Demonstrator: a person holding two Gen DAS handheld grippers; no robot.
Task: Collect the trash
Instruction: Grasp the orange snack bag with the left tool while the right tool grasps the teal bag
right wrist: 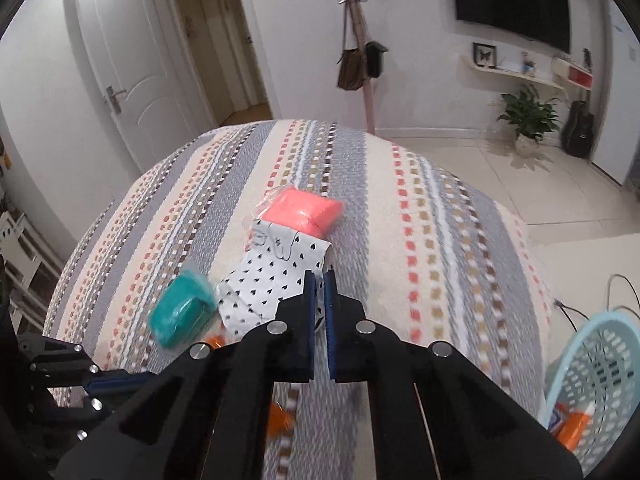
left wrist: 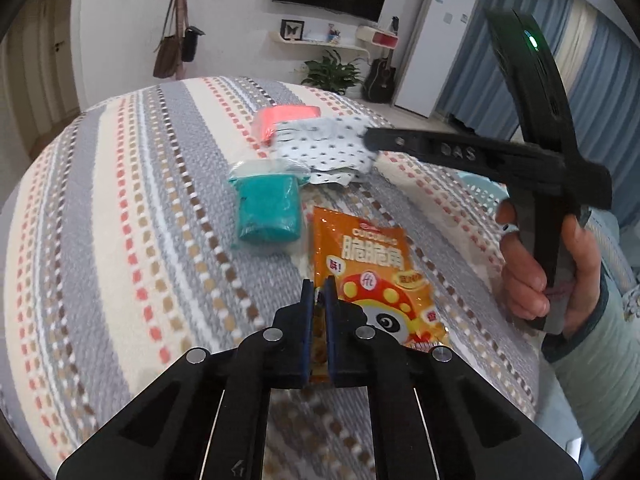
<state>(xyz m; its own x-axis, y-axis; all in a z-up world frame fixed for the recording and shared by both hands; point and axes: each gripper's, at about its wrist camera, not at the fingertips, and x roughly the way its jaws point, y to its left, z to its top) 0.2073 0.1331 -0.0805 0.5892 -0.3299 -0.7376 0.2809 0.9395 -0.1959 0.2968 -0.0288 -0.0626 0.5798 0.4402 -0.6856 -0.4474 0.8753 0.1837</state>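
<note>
My left gripper [left wrist: 319, 283] is shut on the near left edge of an orange snack bag [left wrist: 370, 264] that lies on the striped cloth [left wrist: 140, 208]. Beyond it lie a teal packet [left wrist: 269, 211], a white dotted wrapper [left wrist: 324, 146] and a pink packet [left wrist: 286, 119]. My right gripper [right wrist: 320, 278] is shut and empty, its tips over the near right edge of the dotted wrapper [right wrist: 272, 280]. The teal packet [right wrist: 182, 309] lies left of it and the pink packet [right wrist: 306, 211] beyond. In the left wrist view the right gripper [left wrist: 370, 139] reaches in from the right.
A light blue mesh basket [right wrist: 600, 368] stands at the right edge of the cloth with an orange and white item [right wrist: 572, 428] inside. A cable lies on the floor behind it. Beyond the table are a coat stand, a plant, a guitar and a fridge.
</note>
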